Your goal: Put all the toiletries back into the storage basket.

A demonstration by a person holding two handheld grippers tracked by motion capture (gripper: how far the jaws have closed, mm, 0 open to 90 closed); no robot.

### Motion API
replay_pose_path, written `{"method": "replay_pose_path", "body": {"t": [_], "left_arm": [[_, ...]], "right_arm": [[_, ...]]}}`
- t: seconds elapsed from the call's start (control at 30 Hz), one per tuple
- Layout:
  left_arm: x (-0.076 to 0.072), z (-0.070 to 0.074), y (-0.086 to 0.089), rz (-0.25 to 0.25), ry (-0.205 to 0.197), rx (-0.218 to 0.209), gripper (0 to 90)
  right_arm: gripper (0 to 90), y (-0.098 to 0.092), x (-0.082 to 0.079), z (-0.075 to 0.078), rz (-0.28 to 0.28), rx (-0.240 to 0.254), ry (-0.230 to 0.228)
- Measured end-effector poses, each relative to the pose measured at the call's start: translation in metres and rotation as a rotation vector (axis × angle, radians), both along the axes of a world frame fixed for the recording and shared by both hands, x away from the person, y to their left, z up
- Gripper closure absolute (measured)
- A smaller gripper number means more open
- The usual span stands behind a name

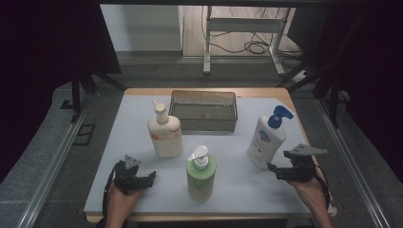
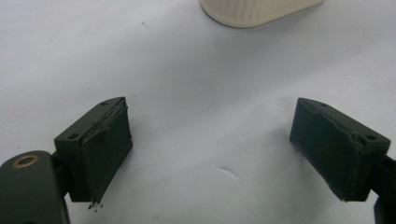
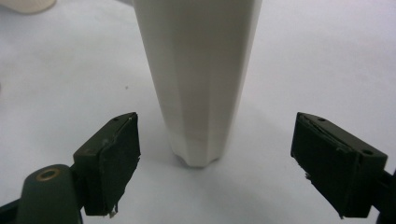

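Blue-pump bottle being lined up for a grasp

The upright white bottle (image 3: 198, 79) is being faced just beyond the right gripper (image 3: 215, 163), jaws spread wide; the left gripper (image 2: 210, 154) is being held open, farther left.

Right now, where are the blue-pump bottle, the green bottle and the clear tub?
blue-pump bottle (image 1: 264, 140): high view, white body.
green bottle (image 1: 201, 176): high view, green body below the pump.
clear tub (image 1: 203, 124): high view, near wall.

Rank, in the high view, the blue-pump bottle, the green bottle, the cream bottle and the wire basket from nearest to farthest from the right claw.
From the right claw:
1. Blue-pump bottle, just ahead of it.
2. Green bottle, at the mat's middle front.
3. Wire basket, at the back, and cream bottle, left of centre: too close to call.
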State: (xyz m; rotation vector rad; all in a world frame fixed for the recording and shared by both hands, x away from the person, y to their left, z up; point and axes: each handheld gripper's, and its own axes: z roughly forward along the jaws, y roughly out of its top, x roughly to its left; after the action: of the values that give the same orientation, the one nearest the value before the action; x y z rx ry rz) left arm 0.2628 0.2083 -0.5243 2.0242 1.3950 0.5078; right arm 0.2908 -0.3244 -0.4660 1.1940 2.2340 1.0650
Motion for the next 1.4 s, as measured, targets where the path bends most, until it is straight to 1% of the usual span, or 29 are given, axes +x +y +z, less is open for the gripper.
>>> {"method": "replay_pose_path", "body": {"t": [0.07, 0.13, 0.37, 0.43, 0.47, 0.6, 0.93, 1.13, 1.2, 1.4], "left_arm": [[0.000, 0.000, 0.000, 0.000, 0.000, 0.000, 12.0], [0.000, 0.000, 0.000, 0.000, 0.000, 0.000, 12.0], [0.000, 0.000, 0.000, 0.000, 0.000, -0.001, 12.0], [0.000, 0.000, 0.000, 0.000, -0.001, -0.001, 12.0], [0.000, 0.000, 0.000, 0.000, -0.001, -0.001, 12.0], [0.000, 0.000, 0.000, 0.000, -0.001, 0.000, 12.0], [0.000, 0.000, 0.000, 0.000, -0.001, -0.001, 12.0], [0.000, 0.000, 0.000, 0.000, -0.001, -0.001, 12.0], [0.000, 0.000, 0.000, 0.000, -0.001, -0.001, 12.0], [0.000, 0.000, 0.000, 0.002, -0.002, -0.003, 12.0]], "right_arm": [[15.1, 0.001, 0.001, 0.005, -0.003, 0.015, -0.010], [14.8, 0.002, 0.001, 0.007, -0.005, 0.019, -0.014], [13.7, 0.010, 0.006, 0.021, -0.012, 0.043, -0.047], [13.7, 0.011, 0.007, 0.023, -0.011, 0.046, -0.048], [13.7, 0.014, 0.009, 0.026, -0.011, 0.043, -0.055], [13.9, 0.016, 0.010, 0.029, -0.013, 0.043, -0.061], [14.3, 0.022, 0.017, 0.042, -0.018, 0.030, -0.084], [15.1, 0.025, 0.024, 0.050, -0.019, 0.026, -0.095], [15.5, 0.026, 0.024, 0.051, -0.022, 0.027, -0.095], [19.1, 0.032, 0.031, 0.053, -0.032, 0.008, -0.101]]}}
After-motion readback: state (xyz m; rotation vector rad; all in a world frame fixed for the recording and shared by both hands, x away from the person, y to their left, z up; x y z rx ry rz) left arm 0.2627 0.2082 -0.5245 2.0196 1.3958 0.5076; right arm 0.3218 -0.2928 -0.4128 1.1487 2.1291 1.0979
